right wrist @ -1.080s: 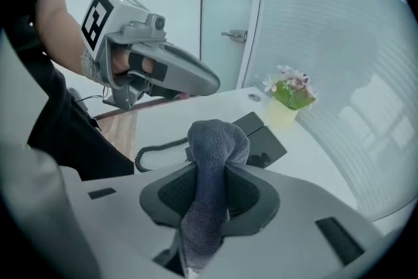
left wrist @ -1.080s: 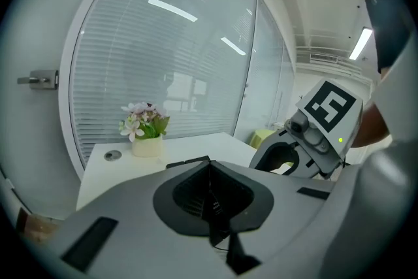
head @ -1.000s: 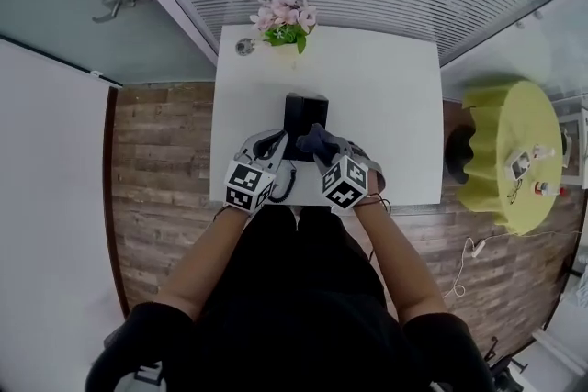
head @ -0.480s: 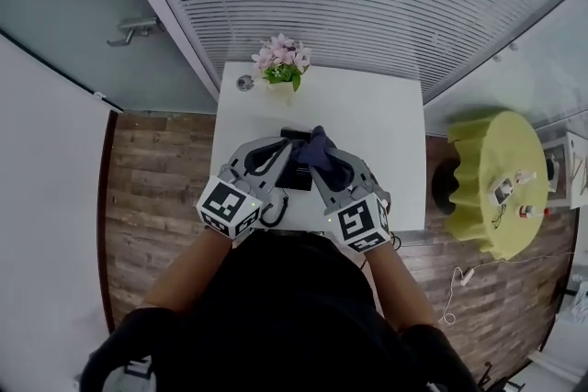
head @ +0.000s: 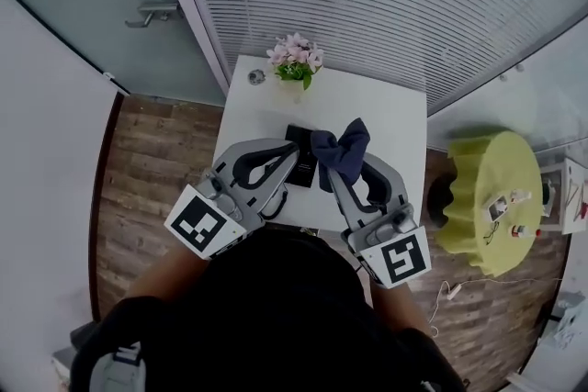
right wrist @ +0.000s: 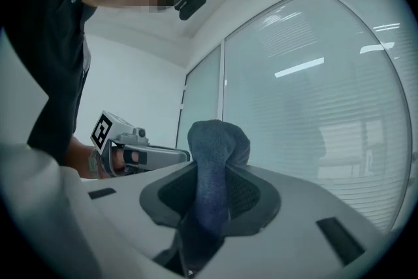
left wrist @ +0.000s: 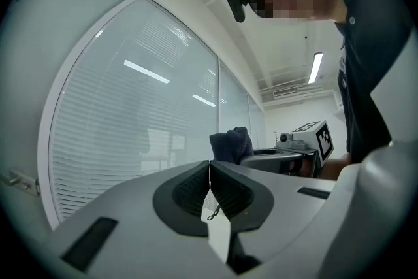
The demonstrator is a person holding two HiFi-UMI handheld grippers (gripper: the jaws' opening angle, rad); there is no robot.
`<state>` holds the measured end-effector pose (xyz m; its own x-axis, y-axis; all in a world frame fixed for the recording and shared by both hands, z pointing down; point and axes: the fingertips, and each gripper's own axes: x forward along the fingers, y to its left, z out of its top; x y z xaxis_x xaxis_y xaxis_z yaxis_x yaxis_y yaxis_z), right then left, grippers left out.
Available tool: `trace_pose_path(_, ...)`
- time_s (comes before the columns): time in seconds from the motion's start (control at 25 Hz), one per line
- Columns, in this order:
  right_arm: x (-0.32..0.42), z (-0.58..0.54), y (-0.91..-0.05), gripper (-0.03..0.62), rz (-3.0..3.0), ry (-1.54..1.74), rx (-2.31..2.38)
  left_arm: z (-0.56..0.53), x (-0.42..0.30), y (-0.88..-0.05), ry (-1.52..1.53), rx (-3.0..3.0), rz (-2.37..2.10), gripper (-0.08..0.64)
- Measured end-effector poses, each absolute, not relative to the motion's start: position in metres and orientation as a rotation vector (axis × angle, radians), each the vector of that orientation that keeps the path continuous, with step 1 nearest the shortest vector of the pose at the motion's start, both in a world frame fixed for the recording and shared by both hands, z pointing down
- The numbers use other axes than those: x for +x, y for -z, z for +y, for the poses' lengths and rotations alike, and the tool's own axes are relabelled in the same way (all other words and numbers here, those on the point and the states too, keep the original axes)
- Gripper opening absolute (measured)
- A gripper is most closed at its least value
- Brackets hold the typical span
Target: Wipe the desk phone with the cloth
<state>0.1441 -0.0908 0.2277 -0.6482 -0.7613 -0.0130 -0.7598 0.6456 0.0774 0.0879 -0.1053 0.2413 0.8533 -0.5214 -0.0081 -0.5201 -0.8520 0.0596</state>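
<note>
Right gripper [right wrist: 209,206] clamps the dark blue fabric cloth [right wrist: 212,147] (held over the black rectangular desk phone [head: 305,174]). Left gripper [left wrist: 209,173] jaws pressed together, empty.

Left tool [head: 296,162], right tool [head: 329,170], cloth [head: 342,150]: higher

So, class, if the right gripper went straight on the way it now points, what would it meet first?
Probably the glass wall with blinds. Past the cloth held by the right gripper, nothing nearer shows, though depth is unclear.
</note>
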Motion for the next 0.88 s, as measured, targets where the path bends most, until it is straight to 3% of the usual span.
trace_pose_path(0.88, 0.151, -0.087, -0.240, 0.110, -2.855, 0.211, 1.317, -0.102, 0.086, -0.256, 0.021, 2.989, -0.924, 0.011)
